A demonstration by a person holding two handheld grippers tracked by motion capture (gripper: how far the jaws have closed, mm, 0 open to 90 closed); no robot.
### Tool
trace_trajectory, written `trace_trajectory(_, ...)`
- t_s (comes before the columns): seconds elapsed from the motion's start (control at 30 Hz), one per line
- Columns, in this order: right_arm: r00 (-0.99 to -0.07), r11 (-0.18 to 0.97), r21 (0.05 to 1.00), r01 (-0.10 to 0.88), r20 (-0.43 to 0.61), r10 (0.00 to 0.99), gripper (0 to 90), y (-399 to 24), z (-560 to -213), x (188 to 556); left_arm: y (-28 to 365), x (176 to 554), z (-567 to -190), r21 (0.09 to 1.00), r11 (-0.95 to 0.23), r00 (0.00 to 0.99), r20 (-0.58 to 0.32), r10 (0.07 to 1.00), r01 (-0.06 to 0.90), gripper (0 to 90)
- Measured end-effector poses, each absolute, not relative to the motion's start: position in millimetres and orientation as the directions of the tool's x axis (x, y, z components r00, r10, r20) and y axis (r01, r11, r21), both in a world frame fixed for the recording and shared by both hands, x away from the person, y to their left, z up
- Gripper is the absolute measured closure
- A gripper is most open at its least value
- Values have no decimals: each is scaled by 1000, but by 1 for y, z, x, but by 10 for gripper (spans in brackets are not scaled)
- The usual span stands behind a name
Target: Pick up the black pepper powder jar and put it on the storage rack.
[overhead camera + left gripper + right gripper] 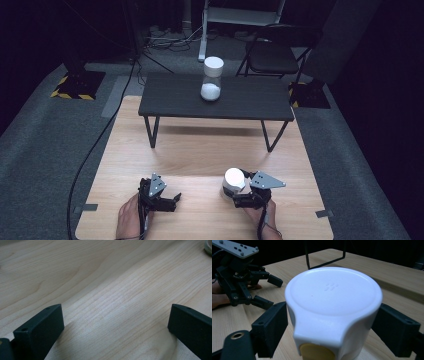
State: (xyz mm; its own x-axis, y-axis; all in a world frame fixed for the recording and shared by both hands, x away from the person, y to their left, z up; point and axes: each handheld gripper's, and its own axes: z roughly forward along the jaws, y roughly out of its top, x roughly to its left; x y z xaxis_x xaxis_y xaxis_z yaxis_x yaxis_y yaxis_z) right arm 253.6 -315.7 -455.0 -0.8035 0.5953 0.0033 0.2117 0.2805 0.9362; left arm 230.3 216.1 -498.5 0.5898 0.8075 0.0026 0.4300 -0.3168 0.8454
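Note:
A jar with a white lid (233, 180) stands on the wooden table (200, 150) near the front right. My right gripper (234, 193) is shut on it, and in the right gripper view the two black jaws press the sides of the white lid (332, 297). Something yellow (317, 353) shows under the lid's rim. My left gripper (175, 201) rests low at the front left, open, with bare wood between its fingers (40, 327). It appears again as the left gripper (265, 292) in the right gripper view. A second jar (212, 79), white-lidded with white contents, stands on the small black bench (170, 102).
The black bench stands across the back of the table on thin metal legs (151, 132). Behind it on the grey floor are a folding chair (272, 55), cables (165, 40) and a stand base with yellow-black tape (75, 85). A jar's edge (208, 247) shows in the left gripper view.

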Motion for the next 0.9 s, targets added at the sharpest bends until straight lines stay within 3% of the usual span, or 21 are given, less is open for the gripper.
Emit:
trace_trajectory(0.33, -805, 267, 939, 219, 19, 593, 289, -321, -456, 255, 216, 230, -499, 846, -317, 590, 3, 808, 430, 0)
trace_trajectory(0.7, -793, 294, 931, 215, -9, 610, 299, -314, -449, 248, 216, 230, -498, 845, -317, 590, 2, 807, 430, 0)
trace_trajectory(0.9, -790, 320, 923, 215, -28, 612, 300, -307, -429, 247, 216, 230, -498, 845, -317, 590, 2, 807, 431, 0)
